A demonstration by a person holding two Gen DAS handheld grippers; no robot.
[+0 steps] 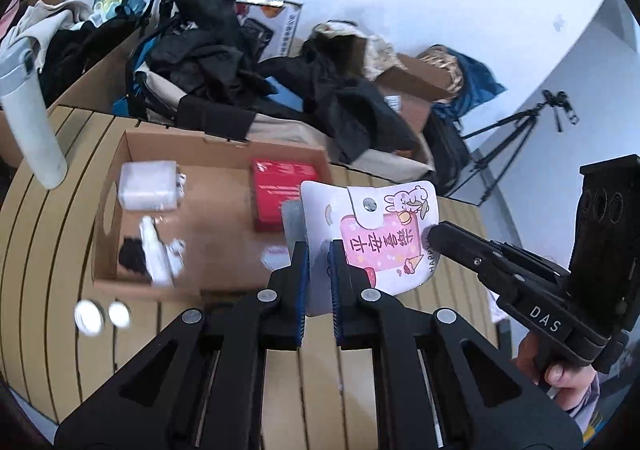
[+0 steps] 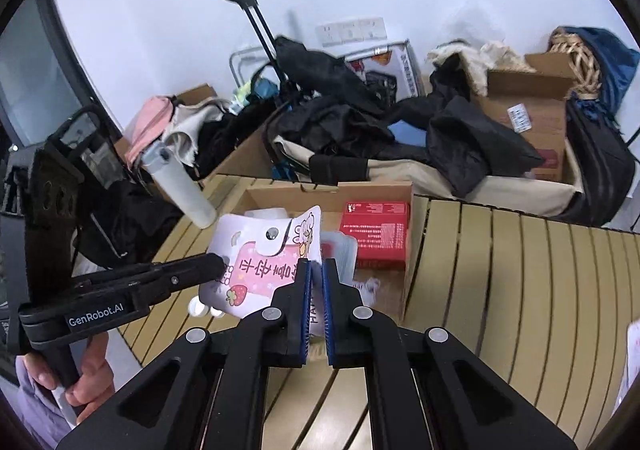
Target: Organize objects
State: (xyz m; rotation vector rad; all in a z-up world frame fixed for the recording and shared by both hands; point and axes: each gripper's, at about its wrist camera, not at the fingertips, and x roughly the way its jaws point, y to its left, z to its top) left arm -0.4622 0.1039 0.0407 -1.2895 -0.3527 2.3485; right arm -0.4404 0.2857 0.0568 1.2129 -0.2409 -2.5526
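Left claw [image 1: 319, 250], right claw [image 2: 316, 270], both clamping white pouch [image 1: 384, 234], raised over table [image 1: 48, 234]

- Even, cool indoor light fills both views; the white wall [image 1: 400, 10] reads bright with no glare.
- Shadows are soft and faint, lying close under things on the desk [image 2: 520, 270].
- Strong fisheye bending curves the desk slats, with black vignette at every corner.
- Motion blur smears the small items in the cardboard box [image 1: 208, 146] and the two round lids [image 1: 102, 316] in the left wrist view.
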